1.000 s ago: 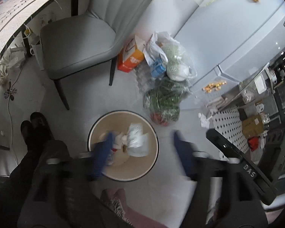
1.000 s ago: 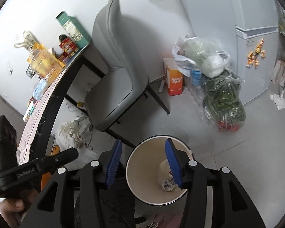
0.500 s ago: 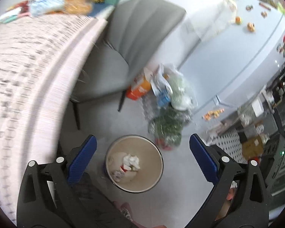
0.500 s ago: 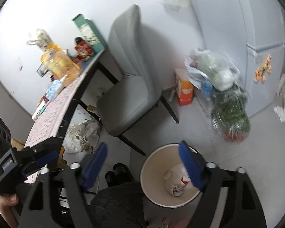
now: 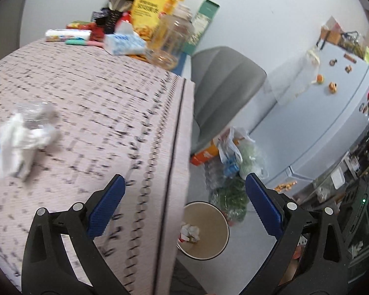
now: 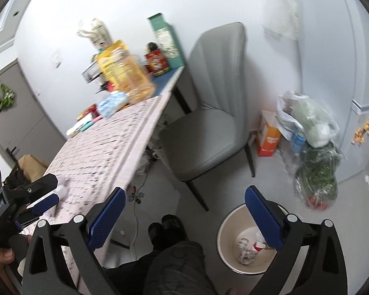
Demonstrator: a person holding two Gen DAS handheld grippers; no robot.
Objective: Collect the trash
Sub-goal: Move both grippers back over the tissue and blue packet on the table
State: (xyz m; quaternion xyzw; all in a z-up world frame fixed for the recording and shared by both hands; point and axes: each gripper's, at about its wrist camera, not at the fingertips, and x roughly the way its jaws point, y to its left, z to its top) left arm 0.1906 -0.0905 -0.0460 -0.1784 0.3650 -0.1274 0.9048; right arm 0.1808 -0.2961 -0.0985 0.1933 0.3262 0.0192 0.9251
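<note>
My left gripper [image 5: 184,182] is open and empty, raised over the edge of the table [image 5: 98,113] with its pink patterned cloth. Crumpled white tissue and clear plastic [image 5: 19,140] lie on the cloth, to the left of that gripper. On the floor below stands the round beige waste bin [image 5: 215,218] with crumpled trash [image 5: 190,232] in it. My right gripper [image 6: 184,193] hangs above the floor with its jaws opening and nothing between them. The bin [image 6: 230,229] shows behind its right finger, holding wads of trash [image 6: 246,255]. In the right wrist view, the left gripper [image 6: 56,188] is over the table's near end.
A grey chair [image 6: 209,127] stands by the table. An orange box [image 6: 269,137] and bags of groceries [image 6: 315,147] sit against the fridge [image 5: 319,103]. Bottles, boxes and snack packs [image 5: 150,24] crowd the table's far end. A person's legs and shoes [image 6: 169,231] are beside the bin.
Both grippers rose from just above the bin to table height and swung towards the table. Both sets of jaws spread wide. White trash near the left fingers now lies in the bin.
</note>
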